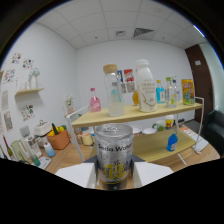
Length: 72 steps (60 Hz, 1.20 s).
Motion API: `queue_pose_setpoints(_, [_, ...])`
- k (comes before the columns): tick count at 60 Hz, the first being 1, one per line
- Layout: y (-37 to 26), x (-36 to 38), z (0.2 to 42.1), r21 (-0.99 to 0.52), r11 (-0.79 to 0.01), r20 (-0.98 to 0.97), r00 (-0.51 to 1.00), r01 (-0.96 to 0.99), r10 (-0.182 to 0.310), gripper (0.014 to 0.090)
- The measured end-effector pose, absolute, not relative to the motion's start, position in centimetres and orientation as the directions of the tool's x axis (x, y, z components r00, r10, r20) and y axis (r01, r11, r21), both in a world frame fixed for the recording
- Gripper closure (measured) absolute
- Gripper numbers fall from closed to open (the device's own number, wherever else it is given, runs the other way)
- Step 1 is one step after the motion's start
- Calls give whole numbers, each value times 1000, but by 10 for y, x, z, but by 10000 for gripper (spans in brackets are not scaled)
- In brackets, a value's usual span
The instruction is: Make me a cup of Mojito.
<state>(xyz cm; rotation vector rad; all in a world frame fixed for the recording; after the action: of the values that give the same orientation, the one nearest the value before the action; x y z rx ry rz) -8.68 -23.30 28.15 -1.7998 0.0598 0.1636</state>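
between shut tongs (114, 186), soda can (114, 150)

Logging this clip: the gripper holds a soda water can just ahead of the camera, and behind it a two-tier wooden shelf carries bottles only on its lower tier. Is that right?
Not quite. The gripper view shows the bottles on the upper tier of the shelf, among them a white bottle. The lower tier holds smaller items. The soda water can does sit between the fingers of the gripper, before the shelf.

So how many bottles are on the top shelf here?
5 at least: a pink bottle, a clear jar-like bottle, a white bottle, a blue bottle and a clear bottle. More may hide behind them. The soda can sits between the gripper's fingers.
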Motion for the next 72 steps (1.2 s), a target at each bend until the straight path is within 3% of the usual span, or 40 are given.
queue_pose_setpoints(8, [-228,-71,234,-934,-276,-246,969,-228,34,537])
queue_pose_setpoints(19, [-221,-53,206,-781,-274,-580,815,-561,-16,534])
queue_pose_setpoints(28, [-219,-42,211,-498,-246,-856,517,-831,-16,536])
queue_pose_setpoints(37, [-214,-33,225,-152,-220,-988,157,-964,-5,539])
queue_pose_setpoints(43, [-213,-25,235,120,-211,-992,-123,-970,0,539])
queue_pose_setpoints(52, [-208,-21,239,398,-205,-914,-406,-894,-5,539])
queue_pose_setpoints(58, [-207,-13,247,580,-200,-804,-595,-790,18,539])
queue_pose_setpoints(72, [-205,-3,245,707,-171,-695,-719,-687,12,535])
